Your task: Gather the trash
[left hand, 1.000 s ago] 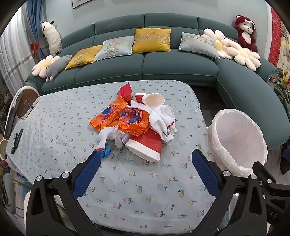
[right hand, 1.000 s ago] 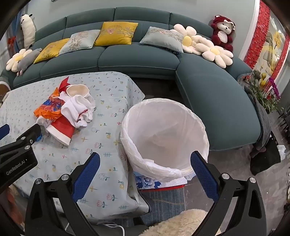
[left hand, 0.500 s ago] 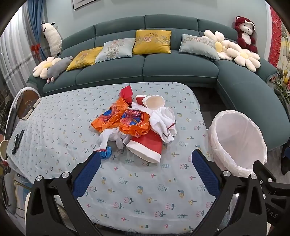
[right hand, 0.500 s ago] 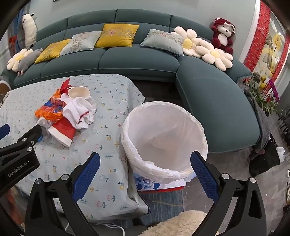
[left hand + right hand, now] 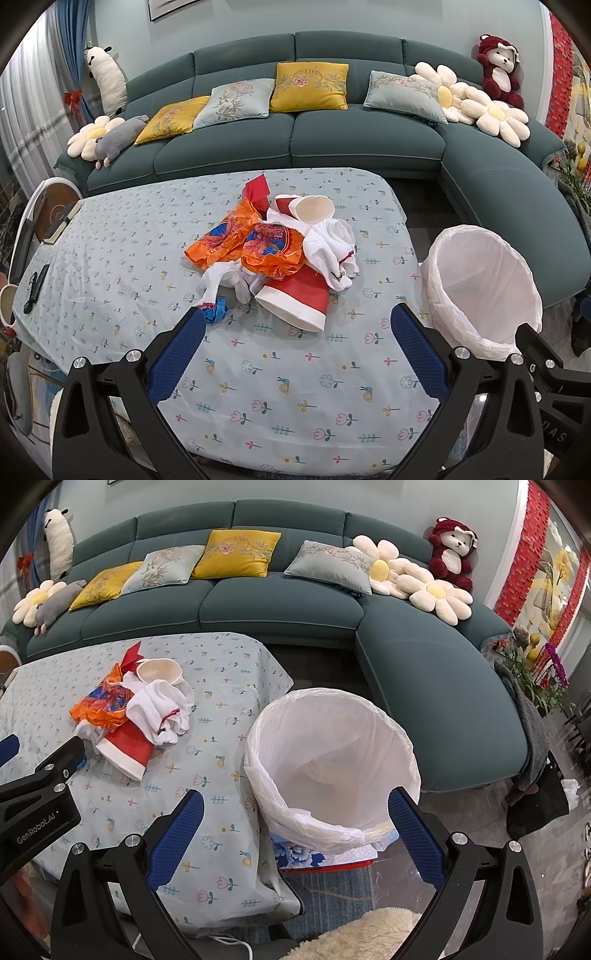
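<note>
A pile of trash lies mid-table: orange snack wrappers [image 5: 255, 242], a fallen red paper cup [image 5: 299, 299], a second cup [image 5: 314, 208], crumpled white tissue [image 5: 332, 247] and a small blue scrap [image 5: 216, 314]. My left gripper [image 5: 297, 354] is open and empty, above the near table edge, short of the pile. A bin with a white liner [image 5: 332, 764] stands on the floor right of the table; it also shows in the left wrist view [image 5: 484, 288]. My right gripper [image 5: 295, 834] is open and empty, above the bin's near rim. The pile shows in the right wrist view [image 5: 129, 709].
The table wears a pale blue floral cloth [image 5: 147, 258]. A black remote [image 5: 35, 288] and a book [image 5: 61, 223] lie at its left end. A teal sofa [image 5: 332, 129] with cushions runs behind and to the right. A fluffy rug [image 5: 365, 934] lies below.
Both views have drifted slightly back and up, so the pile and bin sit a little lower in frame. Both grippers stay open and empty. Nothing on the table has moved.
</note>
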Motion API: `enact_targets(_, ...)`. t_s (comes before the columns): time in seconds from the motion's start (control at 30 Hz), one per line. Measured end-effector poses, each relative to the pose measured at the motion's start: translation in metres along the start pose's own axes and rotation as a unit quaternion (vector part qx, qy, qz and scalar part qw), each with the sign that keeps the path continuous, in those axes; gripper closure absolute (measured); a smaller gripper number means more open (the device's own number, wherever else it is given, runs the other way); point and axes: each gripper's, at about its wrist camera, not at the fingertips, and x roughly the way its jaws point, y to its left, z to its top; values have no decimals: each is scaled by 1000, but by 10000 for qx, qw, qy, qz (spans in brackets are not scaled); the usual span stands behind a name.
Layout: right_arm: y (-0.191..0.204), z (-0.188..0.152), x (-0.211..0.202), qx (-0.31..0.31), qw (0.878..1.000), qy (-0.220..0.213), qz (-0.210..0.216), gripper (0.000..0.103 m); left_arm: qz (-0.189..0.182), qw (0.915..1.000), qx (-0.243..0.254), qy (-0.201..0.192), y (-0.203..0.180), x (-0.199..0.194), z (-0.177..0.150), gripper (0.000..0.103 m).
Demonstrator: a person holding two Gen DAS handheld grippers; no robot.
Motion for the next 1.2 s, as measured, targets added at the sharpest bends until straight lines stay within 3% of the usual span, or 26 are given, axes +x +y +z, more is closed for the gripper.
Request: enact_targets(1.2,-5,5,-7,2,10000,-69,-43,7,-11,10000,5,-44,-6,-7,1,7)
